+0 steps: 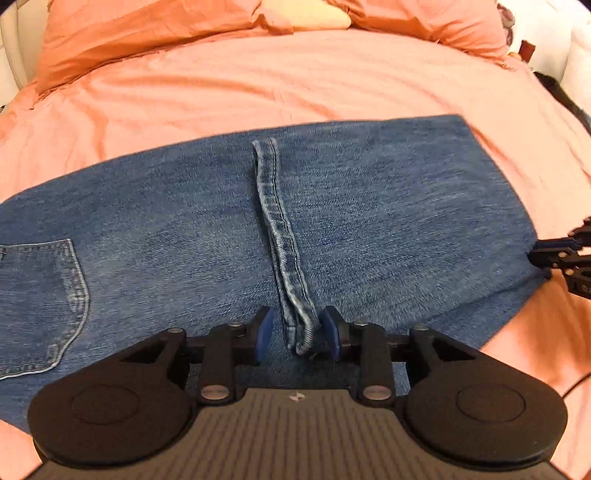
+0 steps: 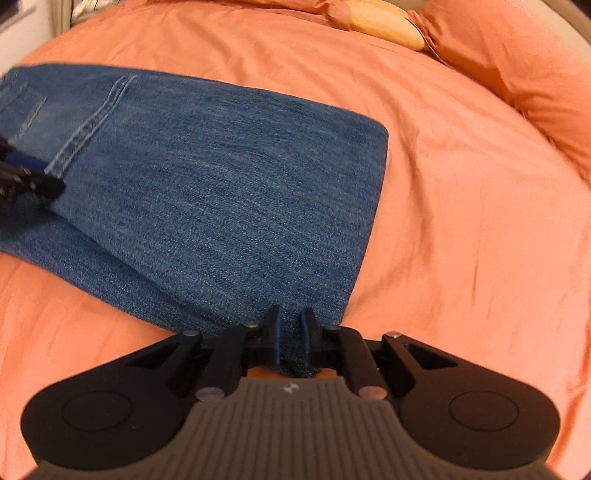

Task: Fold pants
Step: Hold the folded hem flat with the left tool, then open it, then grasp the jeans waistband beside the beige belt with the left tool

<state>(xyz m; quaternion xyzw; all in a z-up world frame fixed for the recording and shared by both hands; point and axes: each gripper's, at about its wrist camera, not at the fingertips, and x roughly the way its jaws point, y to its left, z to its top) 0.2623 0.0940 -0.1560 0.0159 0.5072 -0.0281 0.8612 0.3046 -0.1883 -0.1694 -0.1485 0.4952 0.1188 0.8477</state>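
Note:
Blue jeans lie folded lengthwise across the orange bed; they also show in the right wrist view. The leg hems are folded back over the upper part, near a back pocket. My left gripper is open, its blue pads either side of the hem end, not pressing it. My right gripper is shut on the near corner of the folded edge of the jeans. It also shows at the right edge of the left wrist view. The left gripper shows at the left edge of the right wrist view.
Orange bedsheet covers the bed all around the jeans. Orange pillows and a yellow cushion lie at the head. A dark strap lies at the bed's right edge.

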